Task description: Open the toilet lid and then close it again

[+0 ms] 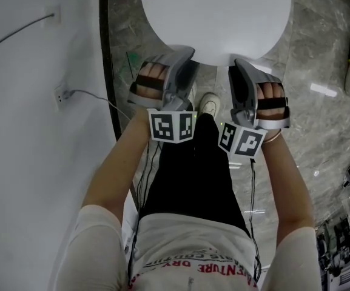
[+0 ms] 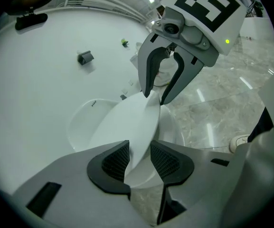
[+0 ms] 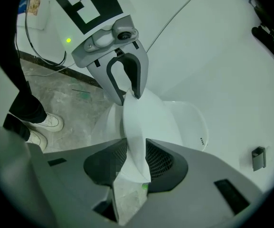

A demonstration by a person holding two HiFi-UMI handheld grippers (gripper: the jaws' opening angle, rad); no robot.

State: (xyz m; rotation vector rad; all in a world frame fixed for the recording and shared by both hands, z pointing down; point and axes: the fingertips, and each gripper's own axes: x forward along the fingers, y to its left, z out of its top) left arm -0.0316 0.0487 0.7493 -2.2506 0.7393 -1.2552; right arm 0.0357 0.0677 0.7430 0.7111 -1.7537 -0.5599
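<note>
The toilet (image 2: 87, 120) sits low against the white wall. Its white lid (image 1: 214, 17) is the big round thing in front of the person. The front rim is lifted a little way off the seat, so the lid is tilted. I think the job is at the opening part, and the lid has most of its way to go.

The left gripper (image 2: 139, 158) and the right gripper (image 3: 136, 158) are side by side at the front rim, one on each side of the middle. The right gripper is clamped on the lid, with both pads pressed to the thin rim. The left gripper has its jaws apart with the rim between them. One pad (image 2: 115, 163) touches the lid and the other pad (image 2: 167, 161) has a gap beside it.

To do this step well, I think the left gripper should squeeze the rim first, so both sides hold the same. Then both hands should go up together and at the same speed, so the lid does not twist. The lid swings on its back edge, so the hands should follow a curve up and away. The rim is smooth and thin and could slip out. Go slow near the top and lean the lid back softly.
</note>
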